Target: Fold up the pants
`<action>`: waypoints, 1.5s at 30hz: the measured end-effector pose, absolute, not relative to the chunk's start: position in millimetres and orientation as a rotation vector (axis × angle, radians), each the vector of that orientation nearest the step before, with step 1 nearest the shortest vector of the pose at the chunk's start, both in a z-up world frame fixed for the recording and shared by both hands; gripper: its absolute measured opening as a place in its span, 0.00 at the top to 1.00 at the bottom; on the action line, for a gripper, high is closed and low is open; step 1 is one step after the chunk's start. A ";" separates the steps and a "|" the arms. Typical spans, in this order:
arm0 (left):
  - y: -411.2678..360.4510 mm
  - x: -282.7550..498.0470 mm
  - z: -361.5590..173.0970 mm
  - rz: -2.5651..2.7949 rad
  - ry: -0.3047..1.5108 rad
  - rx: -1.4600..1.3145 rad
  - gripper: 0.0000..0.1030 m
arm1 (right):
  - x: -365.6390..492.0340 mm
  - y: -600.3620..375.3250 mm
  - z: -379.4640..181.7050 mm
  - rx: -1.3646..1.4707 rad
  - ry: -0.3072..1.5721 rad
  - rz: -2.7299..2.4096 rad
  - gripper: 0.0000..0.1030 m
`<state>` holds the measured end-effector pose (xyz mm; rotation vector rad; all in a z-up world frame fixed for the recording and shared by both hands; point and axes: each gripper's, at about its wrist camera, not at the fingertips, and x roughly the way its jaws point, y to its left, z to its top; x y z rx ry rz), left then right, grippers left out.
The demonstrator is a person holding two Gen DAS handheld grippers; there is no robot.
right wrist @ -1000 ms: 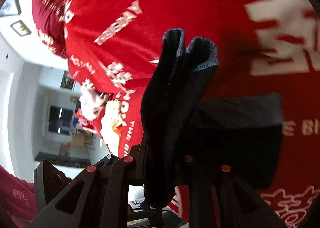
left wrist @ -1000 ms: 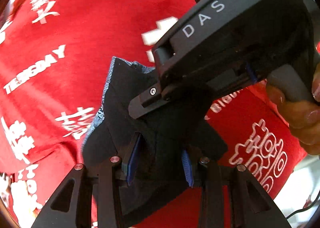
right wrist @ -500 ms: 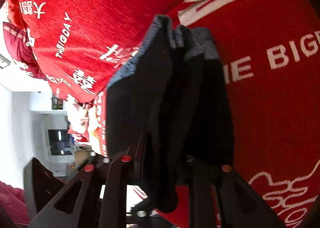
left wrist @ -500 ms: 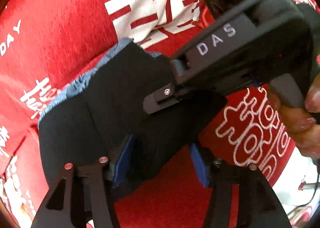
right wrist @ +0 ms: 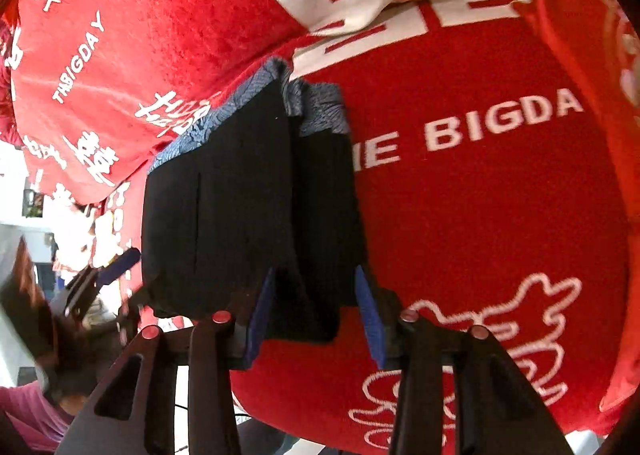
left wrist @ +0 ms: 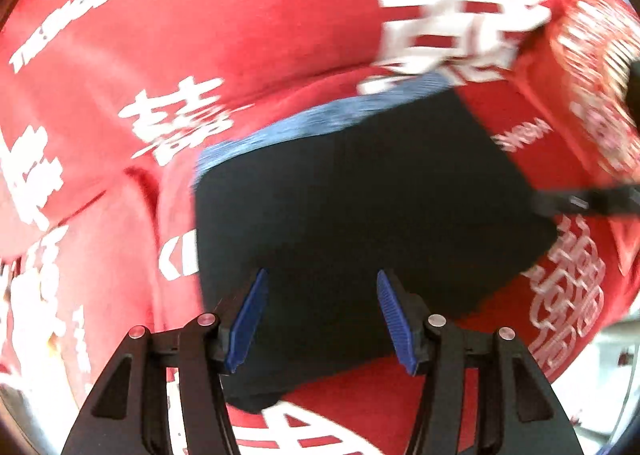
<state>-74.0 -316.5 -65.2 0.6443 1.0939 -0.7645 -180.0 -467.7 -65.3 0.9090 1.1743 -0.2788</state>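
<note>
**Folded dark pants laid on red printed cloth, both hand-held grippers parted**

Left wrist view: the black folded fabric pants (left wrist: 360, 223) are seen lying as a flat, roughly rectangular packet on the red plush cloth with white lettering (left wrist: 248, 27). A blue-grey textured band is shown along the far edge of the packet. The left hand-held gripper (left wrist: 320, 319) is held over the near edge with its blue ribbed pads apart; its jaws have just been opening, and the fabric lies below the gap, not pinched. At the right edge a black part of the other tool (left wrist: 592, 201) is seen, blurred.

Right wrist view: the pants (right wrist: 248, 195) are seen as layered folds with the blue-grey band at the far end, resting on the red cloth (right wrist: 500, 215). The right hand-held gripper (right wrist: 316, 315) has just been opening; a fold of fabric sits between the parted pads, and no pressing on it is seen. At the lower left the left tool (right wrist: 96, 279) is partly visible.
</note>
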 end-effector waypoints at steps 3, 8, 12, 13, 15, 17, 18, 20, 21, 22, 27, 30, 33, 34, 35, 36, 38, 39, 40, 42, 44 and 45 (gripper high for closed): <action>-308.7 -57.9 -76.5 -0.697 1.133 0.642 0.43 | -186.7 -461.8 -52.6 0.904 1.141 -0.297 0.62; -300.1 -51.2 -89.0 -0.672 1.180 0.617 0.17 | -182.7 -448.7 -38.9 0.895 1.101 -0.307 0.62; -301.0 -53.8 -91.1 -0.684 1.196 0.612 0.17 | -165.3 -433.8 -36.4 0.839 1.114 -0.295 0.62; -301.3 -53.3 -92.2 -0.682 1.202 0.612 0.14 | -161.0 -430.2 -36.1 0.822 1.121 -0.289 0.62; -302.4 -50.6 -94.7 -0.666 1.217 0.615 0.00 | -155.2 -424.9 -36.6 0.800 1.130 -0.275 0.62; -301.5 -46.5 -99.3 -0.656 1.245 0.605 0.00 | -149.6 -420.6 -38.3 0.785 1.137 -0.262 0.62; -300.8 -44.6 -101.1 -0.656 1.260 0.595 0.00 | -147.3 -419.0 -39.8 0.778 1.145 -0.258 0.62; -298.5 -41.4 -106.3 -0.655 1.290 0.574 0.00 | -142.7 -417.0 -49.8 0.754 1.185 -0.259 0.62; -297.7 -40.8 -108.7 -0.657 1.302 0.566 0.00 | -141.3 -417.2 -58.3 0.743 1.214 -0.266 0.62; -297.0 -40.1 -111.8 -0.655 1.314 0.559 0.00 | -140.9 -418.5 -65.4 0.744 1.228 -0.267 0.62; -297.7 -42.0 -116.3 -0.653 1.315 0.560 0.00 | -141.9 -422.9 -70.3 0.739 1.214 -0.277 0.62; -297.5 -42.1 -118.5 -0.657 1.319 0.562 0.00 | -144.5 -421.1 -68.8 0.746 1.211 -0.287 0.62; -298.2 -40.5 -120.0 -0.658 1.329 0.559 0.00 | -146.4 -420.6 -67.3 0.754 1.207 -0.290 0.59; -298.2 -40.1 -120.9 -0.658 1.331 0.558 0.00 | -146.7 -420.4 -66.9 0.757 1.205 -0.289 0.58; -298.4 -39.6 -121.7 -0.658 1.334 0.557 0.00 | -147.4 -419.5 -66.2 0.760 1.204 -0.290 0.57; -298.2 -39.4 -122.4 -0.659 1.336 0.556 0.00 | -148.5 -418.6 -65.1 0.761 1.202 -0.294 0.56; -297.7 -38.0 -123.8 -0.661 1.343 0.552 0.00 | -151.2 -417.1 -62.2 0.757 1.198 -0.301 0.54; -297.3 -36.9 -124.6 -0.662 1.350 0.547 0.00 | -152.9 -416.5 -60.6 0.753 1.196 -0.304 0.51; -296.7 -36.2 -125.3 -0.664 1.355 0.543 0.00 | -155.5 -416.0 -59.0 0.750 1.197 -0.307 0.50; -295.6 -34.3 -127.1 -0.667 1.367 0.531 0.00 | -161.4 -417.6 -57.6 0.755 1.198 -0.315 0.48; -295.0 -33.8 -128.0 -0.669 1.373 0.526 0.00 | -165.8 -420.6 -57.6 0.764 1.199 -0.323 0.48; -294.8 -33.6 -128.4 -0.670 1.374 0.525 0.00 | -167.9 -422.4 -57.7 0.769 1.200 -0.327 0.48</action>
